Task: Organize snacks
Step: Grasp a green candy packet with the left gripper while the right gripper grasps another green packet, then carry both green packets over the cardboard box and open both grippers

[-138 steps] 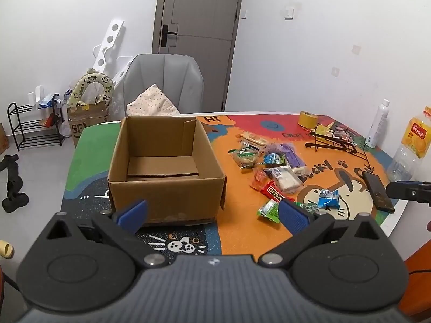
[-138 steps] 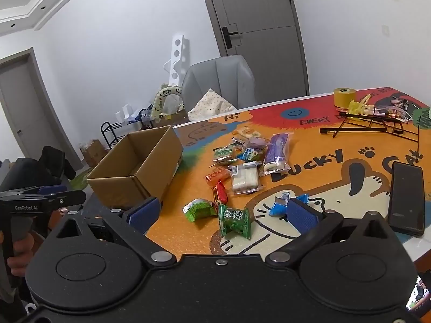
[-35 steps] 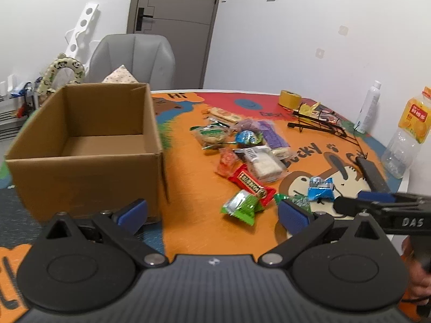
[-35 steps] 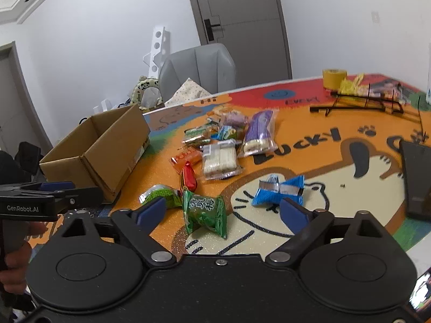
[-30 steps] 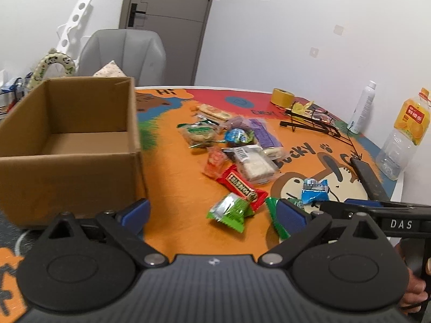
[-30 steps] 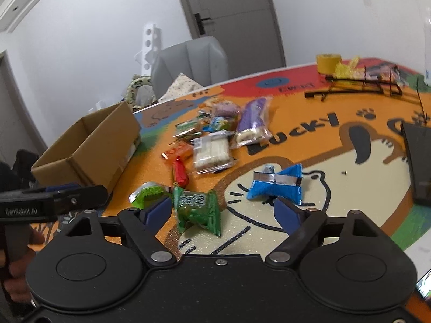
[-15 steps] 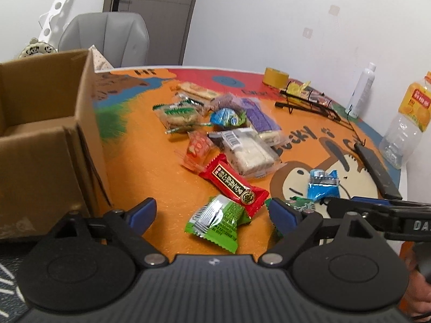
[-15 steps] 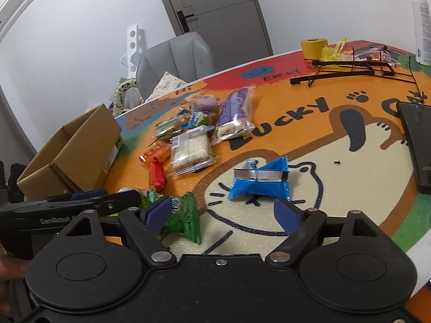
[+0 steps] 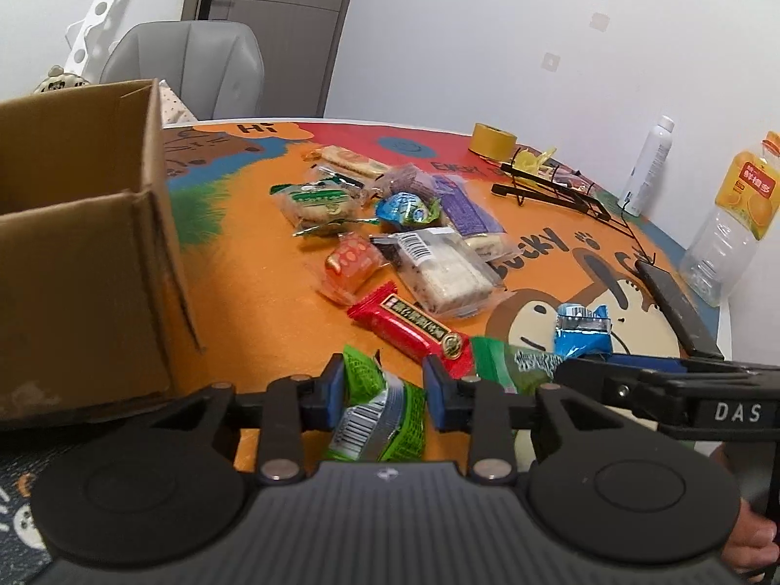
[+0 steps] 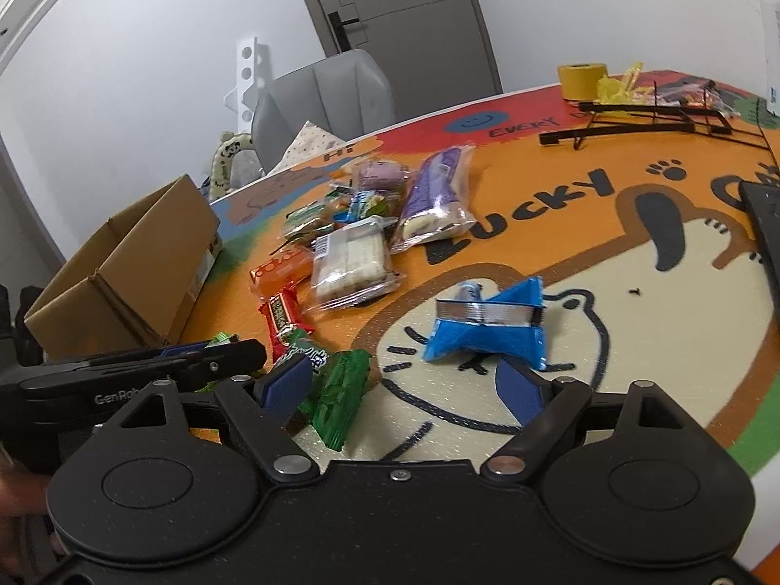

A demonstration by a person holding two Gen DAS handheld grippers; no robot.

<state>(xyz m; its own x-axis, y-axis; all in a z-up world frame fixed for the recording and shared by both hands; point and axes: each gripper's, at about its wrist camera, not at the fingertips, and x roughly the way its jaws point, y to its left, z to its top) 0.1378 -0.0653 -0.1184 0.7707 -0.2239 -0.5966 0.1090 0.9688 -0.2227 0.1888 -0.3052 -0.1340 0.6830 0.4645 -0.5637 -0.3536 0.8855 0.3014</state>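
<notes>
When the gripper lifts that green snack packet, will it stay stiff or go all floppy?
Probably floppy: the green snack packet is thin crinkled film, already bent between the left gripper pads. It looks small and puffy, so likely light. The shiny wrapper might slip a little. The cardboard box sits close beside it.

Bright green snack packet [image 9: 378, 409] crumpled, barcode up, beside open cardboard box [image 9: 83, 243]

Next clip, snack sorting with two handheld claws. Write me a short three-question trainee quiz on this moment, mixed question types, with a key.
1. True or false: the left claw is closed on the light green snack packet.
2. The right claw is: A) open and empty B) gripping the blue packet C) inside the cardboard box.
3. Fill in: the red bar lies on the ____.

Key: 1 true; 2 A; 3 table.
</notes>
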